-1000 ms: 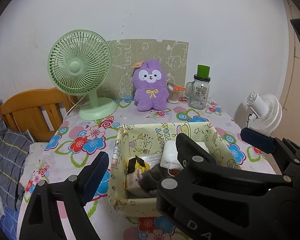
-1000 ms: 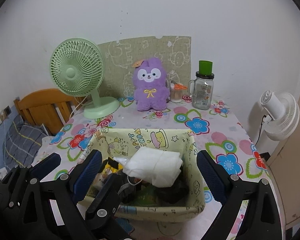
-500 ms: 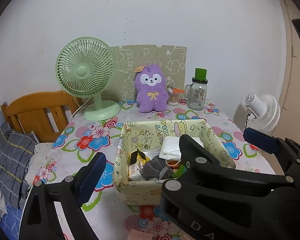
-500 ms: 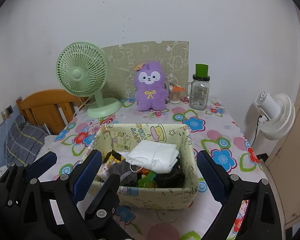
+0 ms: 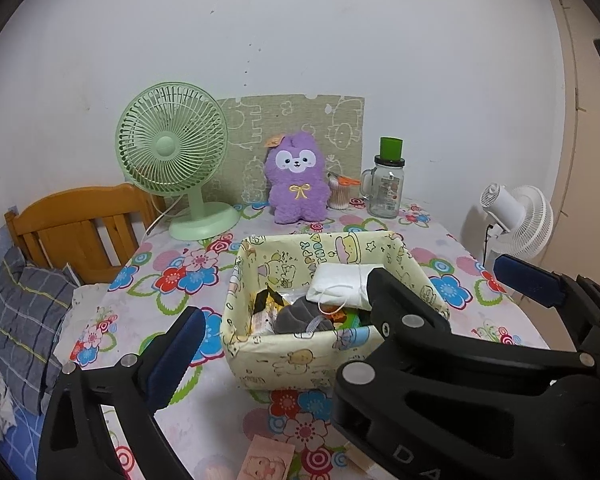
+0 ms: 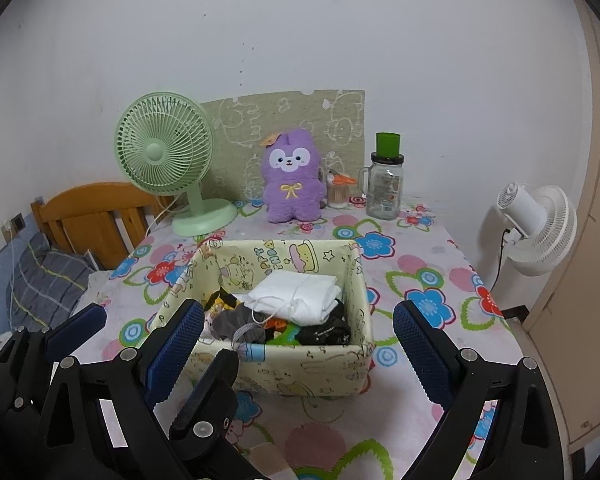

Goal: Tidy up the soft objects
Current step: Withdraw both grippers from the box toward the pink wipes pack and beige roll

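Yellow fabric box (image 5: 300, 354) of soft items sits mid-worktop (image 5: 172, 252) in the left wrist view, white cloth (image 5: 340, 284) on top; left tool (image 5: 348, 308) spread, empty. Right wrist view: box (image 6: 300, 372) between the spread fingers of the right tool (image 6: 296, 344), holding nothing; purple plush (image 6: 292, 180) stands behind

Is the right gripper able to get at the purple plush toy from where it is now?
Probably yes. The right gripper is open and empty, but the fabric bin sits between it and the purple plush toy, so it would likely pass over or around.
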Tool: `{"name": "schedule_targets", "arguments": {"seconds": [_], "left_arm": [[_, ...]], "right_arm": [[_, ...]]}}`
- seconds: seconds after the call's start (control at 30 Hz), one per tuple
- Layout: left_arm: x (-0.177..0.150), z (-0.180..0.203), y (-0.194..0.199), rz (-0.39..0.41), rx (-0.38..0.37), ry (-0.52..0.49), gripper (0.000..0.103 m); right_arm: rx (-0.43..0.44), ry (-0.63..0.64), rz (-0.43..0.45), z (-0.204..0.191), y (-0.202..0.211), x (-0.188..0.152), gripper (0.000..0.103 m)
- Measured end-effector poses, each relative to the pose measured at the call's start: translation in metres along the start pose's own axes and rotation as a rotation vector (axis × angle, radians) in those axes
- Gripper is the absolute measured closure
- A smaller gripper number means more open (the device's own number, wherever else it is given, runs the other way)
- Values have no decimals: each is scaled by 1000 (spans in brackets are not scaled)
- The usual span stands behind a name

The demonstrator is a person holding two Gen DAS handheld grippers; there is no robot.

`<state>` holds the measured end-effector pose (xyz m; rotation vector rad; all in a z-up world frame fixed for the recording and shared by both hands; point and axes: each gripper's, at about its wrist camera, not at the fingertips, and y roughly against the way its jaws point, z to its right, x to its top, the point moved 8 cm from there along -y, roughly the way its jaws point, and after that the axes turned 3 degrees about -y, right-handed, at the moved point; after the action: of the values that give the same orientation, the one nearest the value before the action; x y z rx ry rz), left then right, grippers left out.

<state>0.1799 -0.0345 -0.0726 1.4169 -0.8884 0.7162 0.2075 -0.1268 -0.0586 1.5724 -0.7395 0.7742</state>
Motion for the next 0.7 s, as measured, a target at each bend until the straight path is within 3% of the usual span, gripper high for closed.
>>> {"name": "schedule_targets", "arguments": {"seconds": [0.7], "left_arm": [[-30, 4, 22, -3, -23, -3, 0]], "right_arm": [[-11, 24, 3, -5, 26, -29, 6]]}}
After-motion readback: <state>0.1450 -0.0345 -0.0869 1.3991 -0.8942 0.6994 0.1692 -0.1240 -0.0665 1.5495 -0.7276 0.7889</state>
